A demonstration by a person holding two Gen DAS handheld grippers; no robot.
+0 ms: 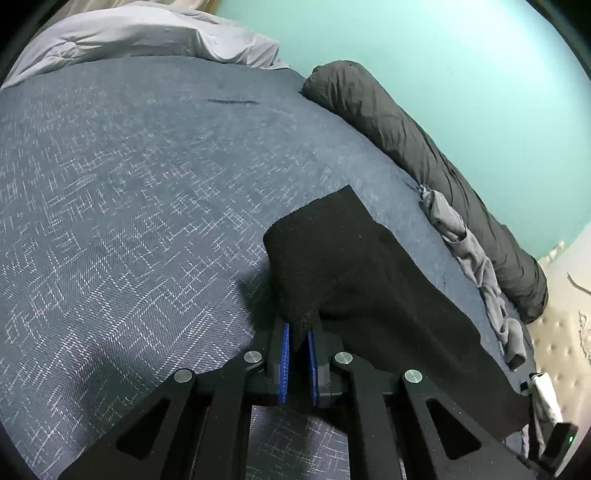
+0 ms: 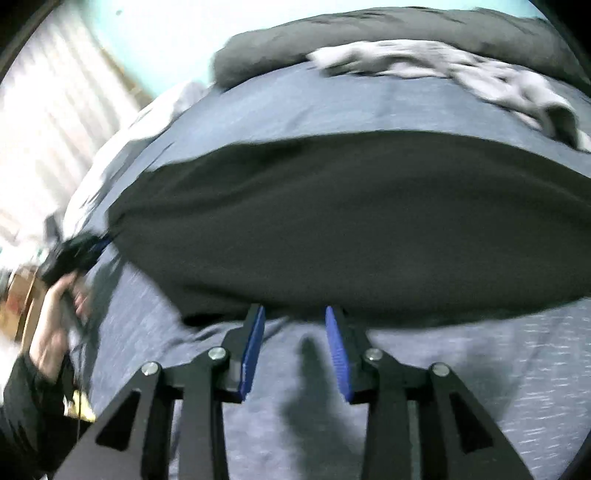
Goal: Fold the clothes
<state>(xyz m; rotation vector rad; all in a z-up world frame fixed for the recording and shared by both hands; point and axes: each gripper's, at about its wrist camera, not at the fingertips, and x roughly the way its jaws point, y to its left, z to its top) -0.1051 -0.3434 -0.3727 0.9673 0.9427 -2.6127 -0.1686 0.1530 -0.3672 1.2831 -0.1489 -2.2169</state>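
A black garment (image 1: 369,280) lies on the blue-grey patterned bedspread (image 1: 129,184). My left gripper (image 1: 298,332) is shut on a corner of it, with the cloth pinched between the blue pads (image 1: 284,354) and lifted into a small peak. In the right wrist view the same black garment (image 2: 351,229) spreads wide across the bed. My right gripper (image 2: 295,314) is open, its blue pads (image 2: 255,343) just at the garment's near edge with nothing between them. At the far left the left gripper (image 2: 74,254) holds the cloth's corner, gripped by a person's hand (image 2: 51,332).
A rolled dark grey duvet (image 1: 424,155) lies along the teal wall (image 1: 443,55), with a crumpled grey garment (image 1: 476,266) beside it. A light grey blanket (image 1: 147,33) sits at the head of the bed. The right wrist view is motion-blurred.
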